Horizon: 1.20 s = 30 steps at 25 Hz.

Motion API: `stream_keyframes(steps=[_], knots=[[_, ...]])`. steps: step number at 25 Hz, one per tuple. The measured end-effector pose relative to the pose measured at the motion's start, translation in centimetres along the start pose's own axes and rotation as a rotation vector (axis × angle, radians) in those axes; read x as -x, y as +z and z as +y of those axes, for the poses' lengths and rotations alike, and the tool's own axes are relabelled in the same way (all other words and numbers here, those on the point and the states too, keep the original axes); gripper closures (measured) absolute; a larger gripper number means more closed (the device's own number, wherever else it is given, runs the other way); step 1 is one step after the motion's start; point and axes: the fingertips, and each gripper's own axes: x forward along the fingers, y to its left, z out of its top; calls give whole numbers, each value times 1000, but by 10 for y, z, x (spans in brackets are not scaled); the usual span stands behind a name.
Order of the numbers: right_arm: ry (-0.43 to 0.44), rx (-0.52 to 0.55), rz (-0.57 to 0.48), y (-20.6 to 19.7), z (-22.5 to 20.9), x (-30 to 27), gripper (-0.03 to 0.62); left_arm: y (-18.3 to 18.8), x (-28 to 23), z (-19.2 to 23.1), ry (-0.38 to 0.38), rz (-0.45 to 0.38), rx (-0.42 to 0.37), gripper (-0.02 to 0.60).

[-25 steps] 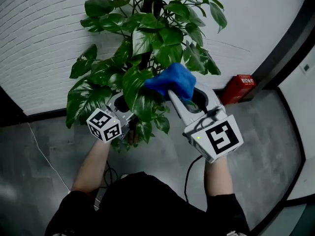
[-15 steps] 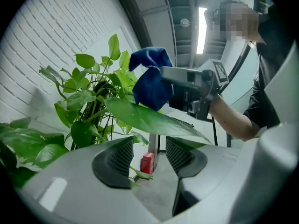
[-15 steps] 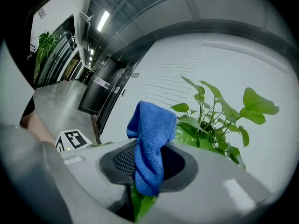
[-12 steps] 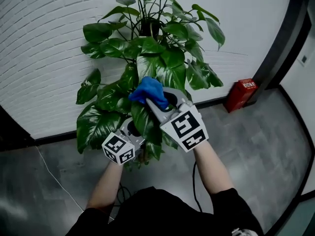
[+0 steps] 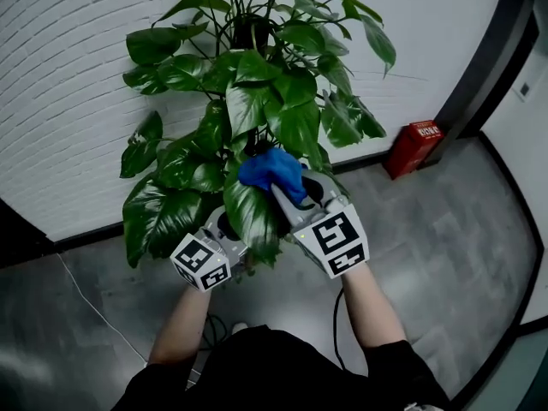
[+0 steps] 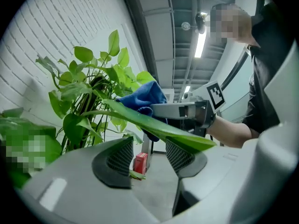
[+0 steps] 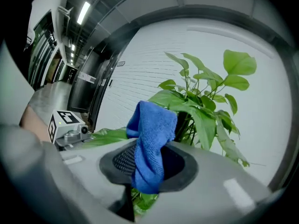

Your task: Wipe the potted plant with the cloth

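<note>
Our right gripper [image 7: 148,164] is clamped on the blue cloth [image 5: 271,169], just above a long leaf [image 5: 254,217] at 6 o'clock of the potted plant [image 5: 257,58]. Our left gripper [image 6: 149,155], at 8 o'clock of the cloth, has its jaws apart, and this leaf lies across them.

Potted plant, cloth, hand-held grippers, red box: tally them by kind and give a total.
potted plant: 1
blue cloth: 1
hand-held gripper: 2 (left, right)
red box: 1
Total: 5
</note>
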Motion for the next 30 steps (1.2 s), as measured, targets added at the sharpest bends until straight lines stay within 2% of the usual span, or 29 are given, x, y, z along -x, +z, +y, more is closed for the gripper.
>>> stream_keyframes(steps=[9, 15, 20, 26, 30], knots=[[-53, -85, 2, -28, -10, 31, 494, -3, 8, 3, 14, 14, 13, 357], [-90, -53, -44, -34, -2, 56, 494, -7, 12, 1, 16, 34, 13, 356], [-129, -58, -32, -55, 2, 80, 494, -11, 18, -1, 24, 38, 18, 357], [-130, -108, 5, -82, 1, 87, 494, -15, 27, -1, 59, 43, 21, 356], [-111, -107, -9, -90, 4, 93, 494, -23, 32, 0, 104, 60, 7, 357]])
